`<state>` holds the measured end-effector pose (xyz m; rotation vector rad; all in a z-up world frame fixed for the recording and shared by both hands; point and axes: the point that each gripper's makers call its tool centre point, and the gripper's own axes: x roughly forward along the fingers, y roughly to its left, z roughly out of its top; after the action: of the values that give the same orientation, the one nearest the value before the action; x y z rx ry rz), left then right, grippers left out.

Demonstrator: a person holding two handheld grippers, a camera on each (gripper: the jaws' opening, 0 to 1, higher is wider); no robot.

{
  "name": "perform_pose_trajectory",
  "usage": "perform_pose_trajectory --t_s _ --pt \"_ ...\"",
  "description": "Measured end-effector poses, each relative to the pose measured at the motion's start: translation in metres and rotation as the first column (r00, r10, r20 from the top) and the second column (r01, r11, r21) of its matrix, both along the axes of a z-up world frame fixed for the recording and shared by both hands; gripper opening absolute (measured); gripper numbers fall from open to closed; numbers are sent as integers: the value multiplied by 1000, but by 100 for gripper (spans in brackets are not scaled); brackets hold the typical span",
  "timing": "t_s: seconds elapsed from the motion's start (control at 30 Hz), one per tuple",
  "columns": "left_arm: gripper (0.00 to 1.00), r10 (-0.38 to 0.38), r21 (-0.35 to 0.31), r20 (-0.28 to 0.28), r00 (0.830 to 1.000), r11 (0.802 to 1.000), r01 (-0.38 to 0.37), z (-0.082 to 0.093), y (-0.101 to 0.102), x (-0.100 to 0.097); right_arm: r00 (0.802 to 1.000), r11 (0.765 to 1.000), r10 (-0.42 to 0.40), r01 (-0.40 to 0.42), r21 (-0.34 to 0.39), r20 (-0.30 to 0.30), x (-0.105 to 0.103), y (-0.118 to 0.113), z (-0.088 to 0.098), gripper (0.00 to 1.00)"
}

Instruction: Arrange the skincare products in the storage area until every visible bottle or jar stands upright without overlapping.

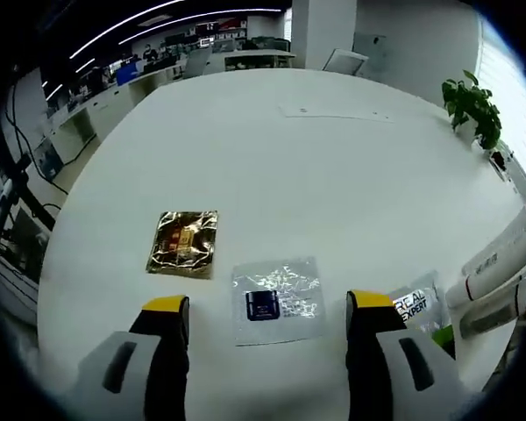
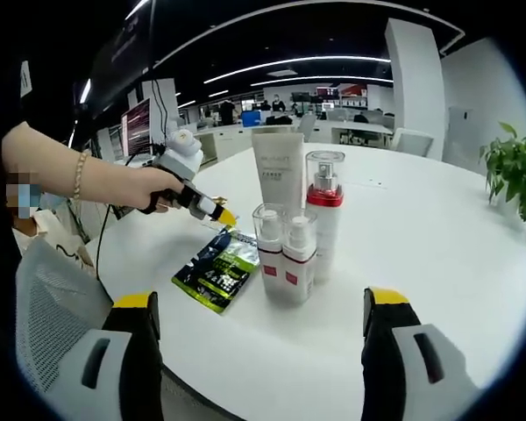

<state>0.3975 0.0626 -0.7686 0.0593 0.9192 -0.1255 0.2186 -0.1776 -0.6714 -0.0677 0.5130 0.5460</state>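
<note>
My left gripper (image 1: 267, 316) hangs released over the white table (image 1: 333, 175), jaws spread, nothing between. Flat packets there, three counted: a gold sachet (image 1: 184, 243) at left, a clear sachet (image 1: 276, 298) between my jaws, a green-and-white sachet (image 1: 418, 309) at right. My right gripper (image 2: 263, 311) is likewise released. Beyond it, upright and clustered: two small pump bottles (image 2: 283, 254), one red-collared bottle (image 2: 324, 206), one white tube (image 2: 279, 171).

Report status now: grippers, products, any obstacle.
Left gripper open, above clear sachet on table. Right gripper open, empty, facing upright bottles. Gold sachet, green sachet lie flat.
</note>
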Motion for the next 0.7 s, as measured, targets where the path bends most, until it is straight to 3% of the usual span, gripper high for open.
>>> perform_pose_trajectory --t_s 0.5,0.7 --pt "63 -27 29 -10 1000 999 28 -3 1 6 1000 1000 -6 6 1 -4 0 -1 -1 96" --pt "48 -36 29 -6 999 999 36 -2 4 8 1000 1000 -8 8 -1 -3 0 -1 -1 96"
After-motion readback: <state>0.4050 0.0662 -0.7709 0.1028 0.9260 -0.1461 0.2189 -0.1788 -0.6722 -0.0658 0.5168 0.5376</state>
